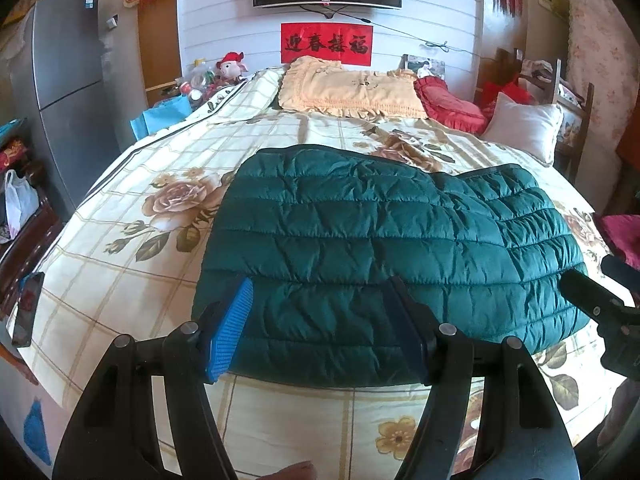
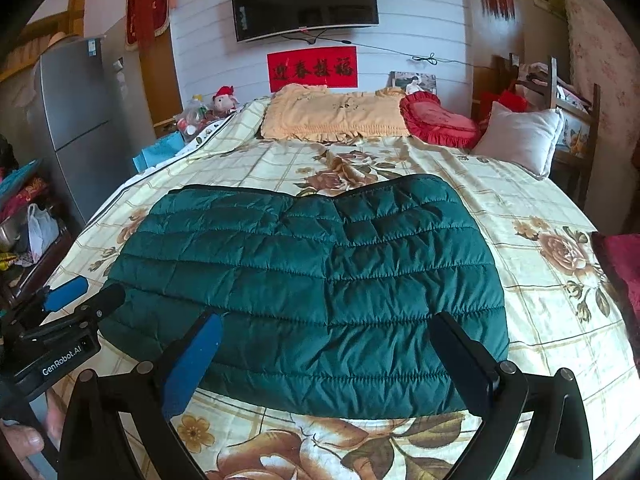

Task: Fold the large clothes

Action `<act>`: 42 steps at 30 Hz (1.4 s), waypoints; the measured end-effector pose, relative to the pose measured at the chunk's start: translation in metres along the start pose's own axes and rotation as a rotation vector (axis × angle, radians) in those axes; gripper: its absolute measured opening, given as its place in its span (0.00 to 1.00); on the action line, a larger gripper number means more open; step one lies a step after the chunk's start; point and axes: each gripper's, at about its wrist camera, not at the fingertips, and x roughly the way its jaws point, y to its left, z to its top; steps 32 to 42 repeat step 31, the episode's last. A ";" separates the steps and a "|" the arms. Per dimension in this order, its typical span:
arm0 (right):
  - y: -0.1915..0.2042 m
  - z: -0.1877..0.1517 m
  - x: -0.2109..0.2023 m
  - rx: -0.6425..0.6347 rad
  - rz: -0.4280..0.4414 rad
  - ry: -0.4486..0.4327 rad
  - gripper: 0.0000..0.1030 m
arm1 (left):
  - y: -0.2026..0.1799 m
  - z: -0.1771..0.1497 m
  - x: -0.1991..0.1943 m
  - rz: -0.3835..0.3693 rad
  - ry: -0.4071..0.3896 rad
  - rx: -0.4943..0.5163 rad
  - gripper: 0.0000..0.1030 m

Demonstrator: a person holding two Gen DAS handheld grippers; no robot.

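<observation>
A dark green quilted down jacket [image 1: 380, 248] lies folded flat on the floral bedspread [image 1: 120, 216]; it also shows in the right wrist view [image 2: 312, 280]. My left gripper [image 1: 320, 292] is open and empty, its fingers over the jacket's near left edge. My right gripper [image 2: 328, 332] is open and empty, its fingers over the jacket's near right edge. The right gripper shows at the right edge of the left wrist view [image 1: 596, 300]. The left gripper shows at the left of the right wrist view [image 2: 84, 296].
Pillows lie at the bed's head: a yellow one [image 1: 348, 88], a red one [image 1: 452, 104], a white one [image 1: 524, 128]. A grey fridge [image 1: 68, 88] stands left. A phone [image 1: 28, 308] lies at the bed's left edge. A red cloth [image 2: 624, 264] lies at right.
</observation>
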 end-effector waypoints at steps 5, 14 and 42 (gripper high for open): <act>0.001 0.000 0.001 -0.002 -0.004 0.002 1.00 | -0.001 0.000 0.000 -0.006 0.001 -0.004 0.66; 0.001 -0.001 0.002 0.001 -0.003 0.005 1.00 | -0.001 0.000 -0.001 -0.006 -0.003 -0.001 0.66; -0.004 -0.004 0.008 0.019 0.002 0.020 1.00 | -0.001 0.000 0.002 -0.028 -0.022 -0.014 0.66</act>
